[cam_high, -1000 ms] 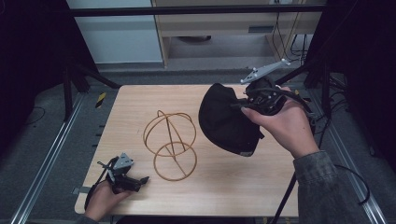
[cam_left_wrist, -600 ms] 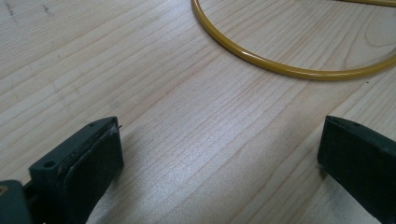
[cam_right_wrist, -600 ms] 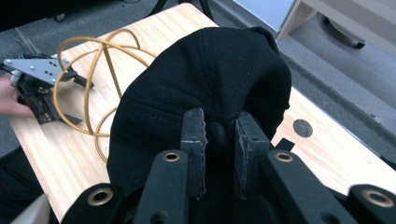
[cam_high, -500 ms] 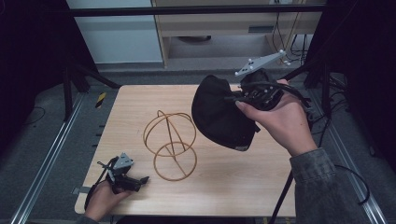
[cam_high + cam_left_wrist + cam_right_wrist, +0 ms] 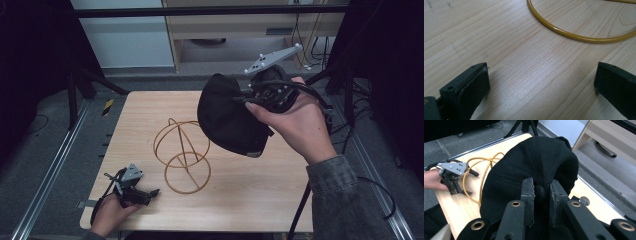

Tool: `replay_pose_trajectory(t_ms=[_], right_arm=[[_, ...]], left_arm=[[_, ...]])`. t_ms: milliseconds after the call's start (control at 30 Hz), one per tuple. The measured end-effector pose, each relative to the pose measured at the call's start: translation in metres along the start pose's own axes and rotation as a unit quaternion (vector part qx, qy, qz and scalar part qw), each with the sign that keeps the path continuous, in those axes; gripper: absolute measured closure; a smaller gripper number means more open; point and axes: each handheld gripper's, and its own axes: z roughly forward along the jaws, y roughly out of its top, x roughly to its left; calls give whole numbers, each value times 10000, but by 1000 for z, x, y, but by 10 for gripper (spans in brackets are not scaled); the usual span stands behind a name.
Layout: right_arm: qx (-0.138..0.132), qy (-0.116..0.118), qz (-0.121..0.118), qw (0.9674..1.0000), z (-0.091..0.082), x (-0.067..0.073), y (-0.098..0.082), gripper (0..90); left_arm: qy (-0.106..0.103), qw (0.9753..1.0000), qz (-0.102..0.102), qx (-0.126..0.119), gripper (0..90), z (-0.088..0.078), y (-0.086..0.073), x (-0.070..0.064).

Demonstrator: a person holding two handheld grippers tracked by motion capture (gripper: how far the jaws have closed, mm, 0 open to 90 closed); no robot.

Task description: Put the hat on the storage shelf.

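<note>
A black cap (image 5: 227, 117) hangs in the air over the right half of the table, held by my right gripper (image 5: 252, 95), which is shut on a fold of its fabric. In the right gripper view the cap (image 5: 534, 162) bulges between and beyond my right gripper (image 5: 541, 188). A yellow wire stand (image 5: 182, 155) with a round base ring stands upright at the table's middle, just left of and below the cap. My left gripper (image 5: 150, 192) rests open on the table at the front left, empty. Its view shows the stand's base ring (image 5: 574, 37) on the wood ahead.
The wooden table (image 5: 250, 200) has bare surface in front of and right of the stand. Metal rails run along both sides, and a shelf unit and cables stand behind the table.
My right gripper has lifted the cap up off the table and slightly leftward, toward the stand. The left gripper has stayed still.
</note>
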Motion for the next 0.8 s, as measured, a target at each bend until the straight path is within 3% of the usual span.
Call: replay_pose_trajectory(t_ms=[800], right_arm=[[-191,340,-180,9991,16,22,33,766]], left_arm=[[-9,10000,12,13,0,0,0,0]])
